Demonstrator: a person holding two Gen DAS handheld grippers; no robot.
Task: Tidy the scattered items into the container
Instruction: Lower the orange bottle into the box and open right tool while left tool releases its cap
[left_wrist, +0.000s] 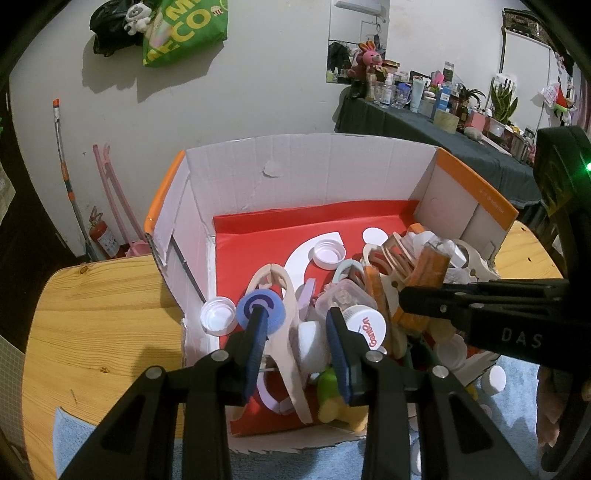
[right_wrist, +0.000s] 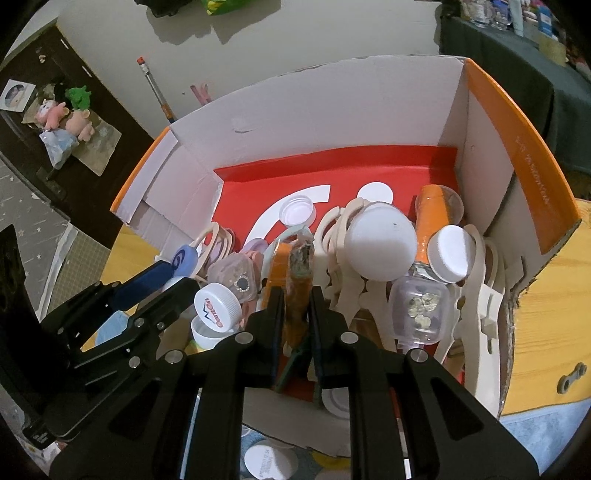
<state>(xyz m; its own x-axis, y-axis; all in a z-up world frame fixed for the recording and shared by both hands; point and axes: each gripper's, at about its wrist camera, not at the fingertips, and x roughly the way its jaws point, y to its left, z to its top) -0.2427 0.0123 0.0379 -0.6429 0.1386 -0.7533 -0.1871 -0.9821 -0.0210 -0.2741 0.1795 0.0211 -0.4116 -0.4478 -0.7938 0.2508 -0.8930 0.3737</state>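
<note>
A white and orange cardboard box (left_wrist: 332, 166) with a red floor stands on the table, holding pegs, caps and small clear cases. My left gripper (left_wrist: 296, 312) hangs over its near left part. Its blue pads stand narrowly apart above a beige peg (left_wrist: 280, 295) and a white cap (left_wrist: 312, 343); whether they press on anything stays unclear. A blue cap (left_wrist: 258, 306) sits at the left fingertip. My right gripper (right_wrist: 297, 291) is shut on an orange and brown peg (right_wrist: 299, 266) over the box's near middle. That peg (left_wrist: 432, 266) also shows in the left wrist view.
The box rests on a round wooden table (left_wrist: 92, 314) with a blue towel (left_wrist: 74, 435) along its front. Loose white caps (left_wrist: 495, 380) lie outside the box's torn near wall. A small grey link (right_wrist: 572, 376) lies on the wood at right. A cluttered dark side table (left_wrist: 424, 122) stands behind.
</note>
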